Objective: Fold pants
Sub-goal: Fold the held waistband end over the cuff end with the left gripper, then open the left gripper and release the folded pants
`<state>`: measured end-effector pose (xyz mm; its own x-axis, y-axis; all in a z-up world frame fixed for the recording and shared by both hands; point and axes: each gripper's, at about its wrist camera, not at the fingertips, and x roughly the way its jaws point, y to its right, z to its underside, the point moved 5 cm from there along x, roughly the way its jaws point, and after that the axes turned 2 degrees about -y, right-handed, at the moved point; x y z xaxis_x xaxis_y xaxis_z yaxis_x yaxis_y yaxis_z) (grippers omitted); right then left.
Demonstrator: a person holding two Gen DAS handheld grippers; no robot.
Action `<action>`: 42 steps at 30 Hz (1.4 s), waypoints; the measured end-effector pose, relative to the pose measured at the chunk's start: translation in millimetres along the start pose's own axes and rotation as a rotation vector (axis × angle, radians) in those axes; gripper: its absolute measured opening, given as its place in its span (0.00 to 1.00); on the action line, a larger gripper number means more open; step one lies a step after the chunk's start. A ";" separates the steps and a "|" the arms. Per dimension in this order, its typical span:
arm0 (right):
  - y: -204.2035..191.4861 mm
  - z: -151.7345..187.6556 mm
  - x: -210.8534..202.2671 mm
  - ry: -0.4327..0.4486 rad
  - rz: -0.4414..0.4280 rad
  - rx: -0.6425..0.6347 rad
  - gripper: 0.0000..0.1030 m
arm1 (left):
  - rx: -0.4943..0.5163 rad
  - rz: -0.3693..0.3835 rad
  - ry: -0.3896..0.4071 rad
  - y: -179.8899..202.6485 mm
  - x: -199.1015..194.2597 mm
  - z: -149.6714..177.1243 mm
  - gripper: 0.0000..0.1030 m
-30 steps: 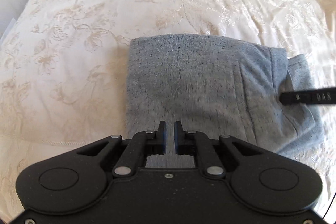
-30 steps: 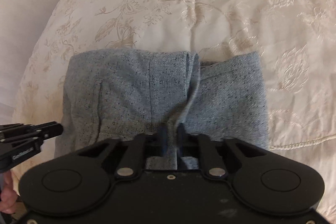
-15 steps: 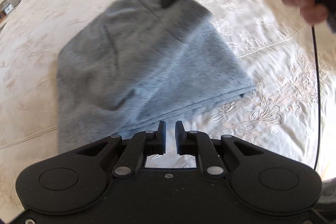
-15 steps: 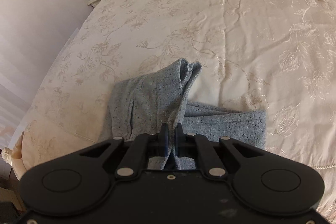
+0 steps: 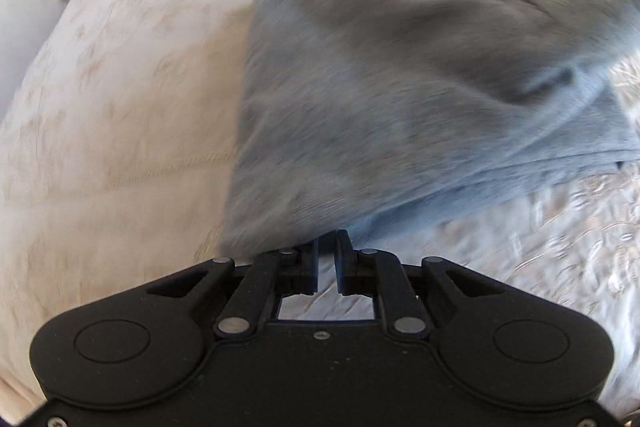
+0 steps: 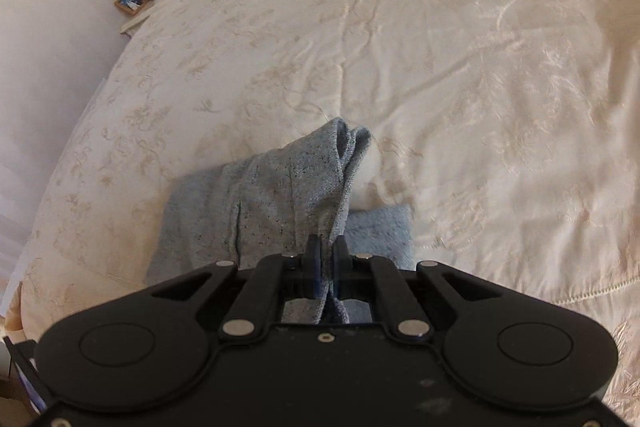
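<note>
The folded grey-blue pants lie on the cream bedspread, blurred by motion, their far right corner lifted. My left gripper is nearly shut, a narrow gap between its fingers, with nothing in it, just at the near edge of the pants. My right gripper is shut on an edge of the pants and holds that part raised in a peaked fold above the bed. The rest of the pants hangs down and lies flat below it.
The embroidered bedspread spreads wide beyond the pants. A bedside table with a lamp, a photo frame and a clock stands at the far left by the wall. The bed's left edge drops away near the wall.
My right gripper has lifted the gripped pants edge higher, away from the bed. My left gripper has let go, swung round and now sits at the pants' near edge.
</note>
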<state>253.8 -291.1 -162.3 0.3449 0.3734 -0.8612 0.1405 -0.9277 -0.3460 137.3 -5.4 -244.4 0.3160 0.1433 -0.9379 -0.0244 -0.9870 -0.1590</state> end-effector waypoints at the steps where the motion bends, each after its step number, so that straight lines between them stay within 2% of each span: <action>1: 5.1 5.6 8.1 -0.019 0.007 0.008 0.06 | -0.037 0.000 -0.022 -10.9 3.0 5.0 0.19; 4: 15.8 22.6 30.1 -0.055 0.054 0.003 0.06 | -0.116 -0.070 -0.055 -41.7 7.2 17.6 0.19; 7: 24.6 31.3 40.6 -0.065 0.062 0.040 0.06 | -0.180 -0.068 -0.076 -67.8 2.7 26.3 0.19; 10: 30.6 33.2 42.8 -0.058 0.054 0.071 0.06 | -0.183 -0.098 -0.058 -78.9 -6.6 23.0 0.19; 15: 32.7 30.6 48.3 -0.055 0.076 0.082 0.07 | -0.197 -0.059 0.064 -79.4 -36.7 -13.9 0.19; 17: 34.4 29.1 50.5 -0.050 0.098 0.106 0.10 | -0.181 -0.021 0.103 -70.6 -41.2 -35.9 0.28; 18: 34.6 28.0 48.2 -0.042 0.115 0.119 0.11 | -0.168 -0.005 0.114 -65.3 -38.7 -48.0 0.38; 19: 34.6 26.8 44.7 -0.031 0.133 0.128 0.14 | -0.155 0.008 0.124 -59.6 -36.9 -59.1 0.41; 21: 32.1 22.1 32.9 0.018 0.183 0.132 0.14 | -0.108 0.030 0.142 -42.7 -33.7 -78.2 0.41; 23: 18.8 15.7 17.6 0.086 0.212 0.080 0.15 | -0.044 0.033 0.146 -24.0 -25.2 -92.3 0.42; 26: -14.1 9.1 9.3 0.140 0.153 -0.020 0.22 | 0.024 0.035 0.101 -3.0 -3.8 -102.2 0.42; 29: -47.8 6.5 27.5 0.104 0.105 -0.126 0.22 | 0.060 0.083 0.020 10.4 17.2 -97.3 0.43; 32: -65.9 2.3 57.8 0.054 0.082 -0.182 0.21 | 0.079 0.116 -0.033 5.6 35.6 -89.0 0.45; 34: -65.1 -3.8 79.1 0.026 0.106 -0.188 0.21 | 0.060 0.155 -0.039 -4.3 37.9 -87.0 0.53; 36: -53.8 -12.4 98.7 -0.004 0.151 -0.171 0.21 | 0.016 0.206 -0.057 -19.1 39.1 -87.8 0.54; 37: -47.1 -16.7 105.7 -0.011 0.165 -0.157 0.20 | -0.005 0.232 -0.068 -25.7 40.6 -87.3 0.54; 38: -37.4 -21.4 113.4 -0.021 0.176 -0.142 0.13 | -0.023 0.252 -0.080 -32.0 41.6 -86.4 0.54; 40: -24.6 -27.4 123.1 -0.041 0.181 -0.115 0.11 | -0.042 0.277 -0.092 -42.1 41.2 -82.6 0.54; 42: -16.2 -31.7 129.1 -0.052 0.170 -0.093 0.08 | -0.044 0.267 -0.104 -50.6 39.4 -76.8 0.54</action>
<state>325.5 -227.9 -256.1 0.3231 0.2089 -0.9230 0.1708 -0.9722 -0.1602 223.9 44.6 -249.6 0.2050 -0.1174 -0.9717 -0.0520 -0.9927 0.1090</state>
